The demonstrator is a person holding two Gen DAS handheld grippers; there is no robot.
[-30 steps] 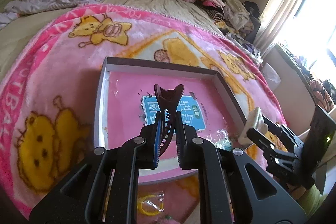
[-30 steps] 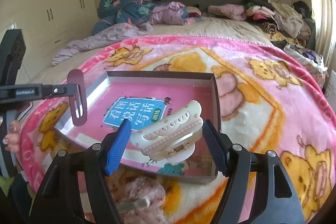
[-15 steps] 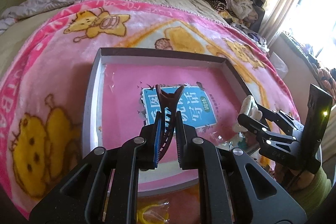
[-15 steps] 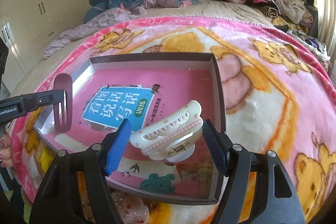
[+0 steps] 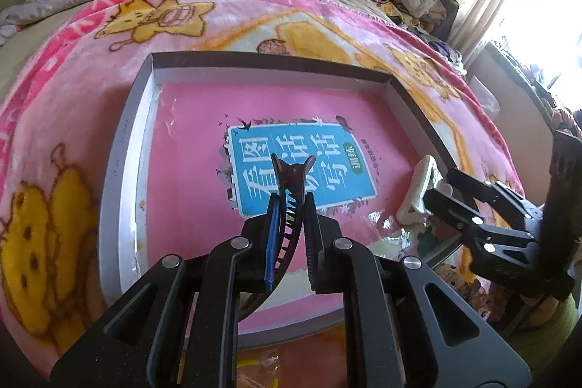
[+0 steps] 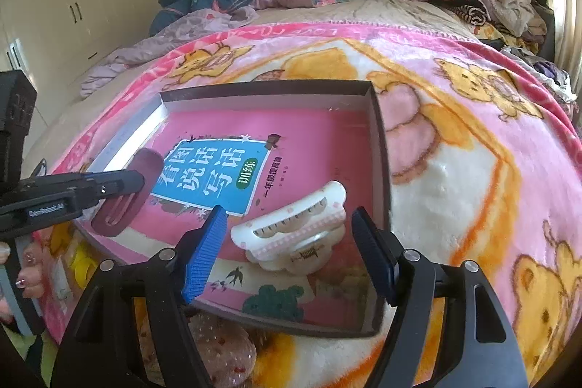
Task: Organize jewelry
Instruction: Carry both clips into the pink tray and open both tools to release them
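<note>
White hair clip (image 6: 296, 230): lies in the box's near right corner, between the right gripper's spread fingers, touching neither; scalloped, pink-trimmed, spring showing.
Brown hair clip (image 5: 291, 191): pinched upright in the left gripper, comb teeth visible, above the box.
Left gripper (image 5: 293, 206): pressed together on the brown clip, reaching low over the box's near left side; side lettering too small to read surely.
Right gripper (image 6: 291, 242): wide apart, blue pads (image 6: 205, 251), angled down over the near edge.
Box (image 6: 380, 148): shallow grey-walled tray on a pink cartoon blanket (image 6: 473, 148).
Book (image 6: 276, 140): pink cover, blue panel of Chinese characters, lining the box.
</note>
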